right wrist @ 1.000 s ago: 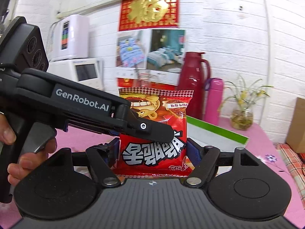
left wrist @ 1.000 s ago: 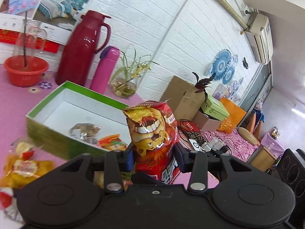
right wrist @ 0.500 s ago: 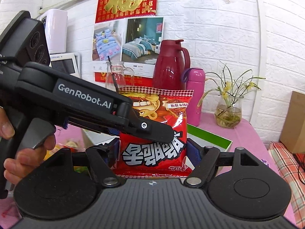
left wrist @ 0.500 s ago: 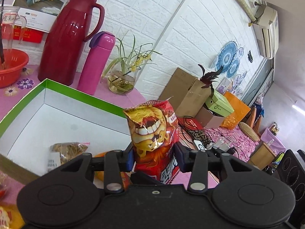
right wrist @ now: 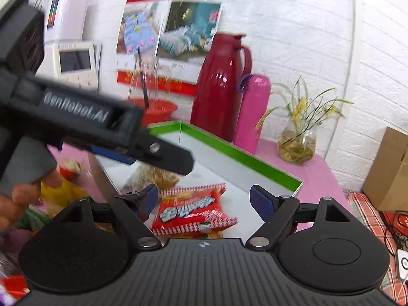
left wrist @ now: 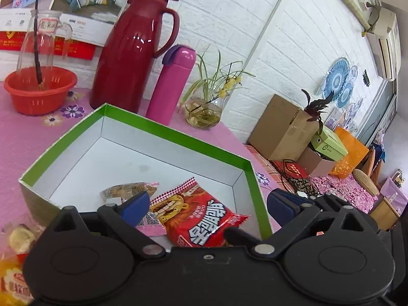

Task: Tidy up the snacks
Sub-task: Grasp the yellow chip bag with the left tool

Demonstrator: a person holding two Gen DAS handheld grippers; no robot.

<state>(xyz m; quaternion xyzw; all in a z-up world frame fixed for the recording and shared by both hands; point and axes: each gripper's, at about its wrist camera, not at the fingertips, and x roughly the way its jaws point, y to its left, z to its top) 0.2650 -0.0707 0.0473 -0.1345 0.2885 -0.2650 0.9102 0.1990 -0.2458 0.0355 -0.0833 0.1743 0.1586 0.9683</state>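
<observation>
A red snack bag (left wrist: 201,219) (right wrist: 191,209) lies flat inside the white box with the green rim (left wrist: 178,137) (right wrist: 229,150). A brown snack packet (left wrist: 130,190) and a pink packet (left wrist: 150,227) lie beside it. My left gripper (left wrist: 207,204) hovers over the box's near side. Its jaws are opening and stand wide, with the bag below them, untouched. My right gripper (right wrist: 204,199) is open too, above the same bag and not touching it. The left gripper's body (right wrist: 153,153), held by a hand (right wrist: 23,199), crosses the right wrist view.
Behind the box stand a dark red jug (left wrist: 132,51), a pink flask (left wrist: 170,84), a glass vase with a plant (left wrist: 204,112) and a red basket (left wrist: 38,89). Loose snacks (left wrist: 15,255) lie on the pink tablecloth at the left. Cardboard boxes (left wrist: 280,130) sit beyond the table's right edge.
Both grippers held the red bag upright over the box; both have opened. The bag has dropped and lies flat in the box.
</observation>
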